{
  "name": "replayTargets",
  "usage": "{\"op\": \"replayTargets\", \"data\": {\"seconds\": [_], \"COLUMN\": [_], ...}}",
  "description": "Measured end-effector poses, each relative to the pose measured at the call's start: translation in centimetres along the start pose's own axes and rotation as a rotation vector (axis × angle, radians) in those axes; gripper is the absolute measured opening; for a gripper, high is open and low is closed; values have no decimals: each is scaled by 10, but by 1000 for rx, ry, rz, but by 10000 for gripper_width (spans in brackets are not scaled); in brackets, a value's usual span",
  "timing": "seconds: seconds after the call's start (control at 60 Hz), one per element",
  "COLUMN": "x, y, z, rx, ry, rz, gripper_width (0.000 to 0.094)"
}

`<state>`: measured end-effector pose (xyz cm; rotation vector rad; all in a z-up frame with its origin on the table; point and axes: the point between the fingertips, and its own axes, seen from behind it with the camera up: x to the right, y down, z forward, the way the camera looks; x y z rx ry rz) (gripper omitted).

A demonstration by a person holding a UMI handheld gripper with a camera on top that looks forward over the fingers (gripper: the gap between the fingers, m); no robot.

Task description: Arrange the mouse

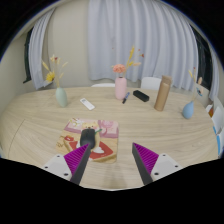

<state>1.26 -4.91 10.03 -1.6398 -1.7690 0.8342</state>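
A dark mouse [91, 134] lies on a colourful mat [103, 128] on the round wooden table [40, 125], just ahead of my left fingertip. My gripper [112, 152] is open, with only bare tabletop between the fingers. The left finger [76, 162] comes close to the mouse's near end; I cannot tell whether it touches. The right finger [148, 160] stands apart to the right of the mat.
Beyond the mat stand a pink bottle [121, 88], a small black object [140, 96], a brown cylinder [163, 92], a white flat object [87, 103], a pale vase with flowers [61, 96] and a blue vase [188, 109]. Curtains hang behind the table.
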Motion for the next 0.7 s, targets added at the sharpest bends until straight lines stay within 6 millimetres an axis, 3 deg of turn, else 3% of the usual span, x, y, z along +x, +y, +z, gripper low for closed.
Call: {"op": "replayTargets", "data": {"seconds": [0.167, 0.4, 0.567, 0.7], "x": [62, 127, 153, 161], "y": [34, 95, 124, 146], "z": [-71, -137, -174, -196], "rx": [-11, -39, -40, -59], "ry": [73, 156, 178, 170], "rz": [39, 77, 71, 70], "gripper_width": [858, 858, 859, 858]}}
